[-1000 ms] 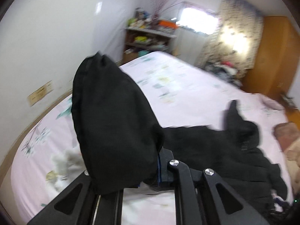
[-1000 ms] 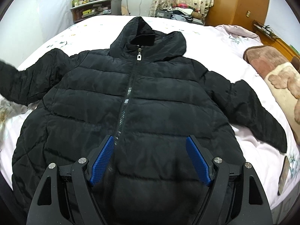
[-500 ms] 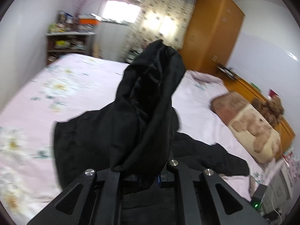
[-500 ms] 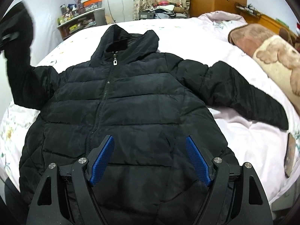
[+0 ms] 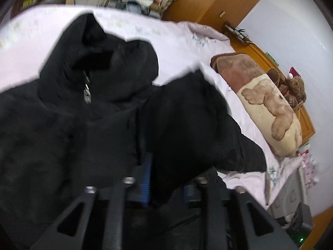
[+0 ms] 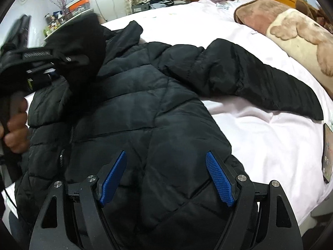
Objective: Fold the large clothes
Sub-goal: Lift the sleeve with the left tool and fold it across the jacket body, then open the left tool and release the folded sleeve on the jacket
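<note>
Black quilted nylon is bunching between my left gripper [image 5: 166, 179]'s blue pads; the jaws are clamping the jacket's left sleeve [image 5: 187, 120], cuff end, and I am holding it raised over the chest, just right of the zipper pull [image 5: 87, 95]; in the right wrist view that same gripper [image 6: 52, 62] is showing high at the left edge, sleeve draping from it; my right gripper [image 6: 166, 179] is hovering spread wide and holding nothing, above the lower front panels of the jacket [image 6: 145, 114].

Jacket is lying face up on the pink bedsheet [image 6: 260, 135], hood [image 5: 97, 48] toward the far side, hem toward me; long axis is running away from both grippers.

Right sleeve [image 6: 260, 83] is lying flat, stretched outward to the right and slightly toward me, cuff near a phone [image 6: 327, 152] at the bed edge; I am judging the right gripper nearer it, so that sleeve's cuff is its likely next target, folding inward across the body; left sleeve not yet laid down; fold is looking early.
</note>
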### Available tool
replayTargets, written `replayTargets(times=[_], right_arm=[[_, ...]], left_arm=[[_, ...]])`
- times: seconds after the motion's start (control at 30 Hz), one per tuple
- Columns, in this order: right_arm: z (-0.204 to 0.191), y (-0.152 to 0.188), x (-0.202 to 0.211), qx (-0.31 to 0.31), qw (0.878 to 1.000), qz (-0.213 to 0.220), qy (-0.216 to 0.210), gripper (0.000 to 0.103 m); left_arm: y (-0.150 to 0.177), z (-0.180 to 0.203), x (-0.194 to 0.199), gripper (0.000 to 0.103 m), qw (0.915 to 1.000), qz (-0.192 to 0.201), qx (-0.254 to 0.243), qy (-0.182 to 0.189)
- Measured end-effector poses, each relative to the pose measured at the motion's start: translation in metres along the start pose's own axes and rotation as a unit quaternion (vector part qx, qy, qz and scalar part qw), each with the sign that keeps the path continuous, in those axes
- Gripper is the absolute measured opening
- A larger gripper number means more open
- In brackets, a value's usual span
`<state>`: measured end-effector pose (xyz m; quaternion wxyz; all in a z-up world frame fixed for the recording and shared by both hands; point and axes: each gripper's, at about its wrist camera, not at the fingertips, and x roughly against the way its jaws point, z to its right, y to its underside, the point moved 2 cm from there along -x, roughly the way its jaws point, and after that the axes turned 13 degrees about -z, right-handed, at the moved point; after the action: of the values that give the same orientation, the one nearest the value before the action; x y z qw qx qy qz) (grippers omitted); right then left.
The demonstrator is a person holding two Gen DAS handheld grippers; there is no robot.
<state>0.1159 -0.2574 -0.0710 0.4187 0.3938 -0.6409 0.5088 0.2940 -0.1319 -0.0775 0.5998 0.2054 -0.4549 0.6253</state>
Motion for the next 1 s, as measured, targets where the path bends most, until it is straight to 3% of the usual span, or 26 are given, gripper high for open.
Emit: replayTargets(times=[0.13, 0.17, 0.23, 0.3, 0.4, 0.47, 0.53, 0.6, 0.63, 0.77, 1.0], right_arm=[[-0.003, -0.007, 0.002, 0.001, 1.000, 0.007, -0.005, 0.078], [-0.005, -0.009, 0.003, 0.003, 1.000, 0.010, -0.006, 0.078], [-0.012, -0.018, 0.005, 0.007, 1.000, 0.019, -0.011, 0.078], [-0.020, -0.028, 0.007, 0.012, 0.999, 0.026, -0.018, 0.078], [-0.036, -0.046, 0.008, 0.029, 0.998, 0.039, -0.032, 0.078], [-0.048, -0.060, 0.004, 0.043, 0.997, 0.046, -0.032, 0.076], [-0.059, -0.077, -0.007, 0.054, 0.997, 0.045, -0.033, 0.057], [-0.069, -0.094, -0.020, 0.063, 0.997, 0.041, -0.032, 0.047], [-0.073, -0.104, -0.032, 0.068, 0.997, 0.035, -0.029, 0.040], [-0.073, -0.134, -0.084, 0.065, 0.998, -0.010, -0.001, 0.038], [-0.065, -0.143, -0.118, 0.068, 0.997, -0.027, 0.008, 0.037]], left_arm=[[0.008, -0.004, 0.022, 0.074, 0.9994, 0.013, -0.001, 0.031], [0.010, -0.006, 0.036, 0.079, 0.9990, 0.022, -0.004, 0.039], [0.015, -0.009, 0.064, 0.080, 0.9975, 0.041, -0.016, 0.056], [0.019, -0.013, 0.092, 0.080, 0.9963, 0.067, -0.032, 0.042], [0.025, -0.054, 0.133, 0.080, 0.9923, 0.112, -0.029, -0.045], [0.026, -0.095, 0.149, 0.079, 0.9874, 0.116, 0.000, -0.108], [0.029, -0.136, 0.157, 0.075, 0.9816, 0.107, 0.035, -0.154], [0.034, -0.173, 0.157, 0.066, 0.9754, 0.098, 0.066, -0.186], [0.036, -0.187, 0.155, 0.063, 0.9740, 0.089, 0.080, -0.192], [0.044, -0.214, 0.123, 0.063, 0.9729, 0.066, 0.109, -0.193], [0.049, -0.211, 0.105, 0.064, 0.9683, 0.069, 0.082, -0.226]])
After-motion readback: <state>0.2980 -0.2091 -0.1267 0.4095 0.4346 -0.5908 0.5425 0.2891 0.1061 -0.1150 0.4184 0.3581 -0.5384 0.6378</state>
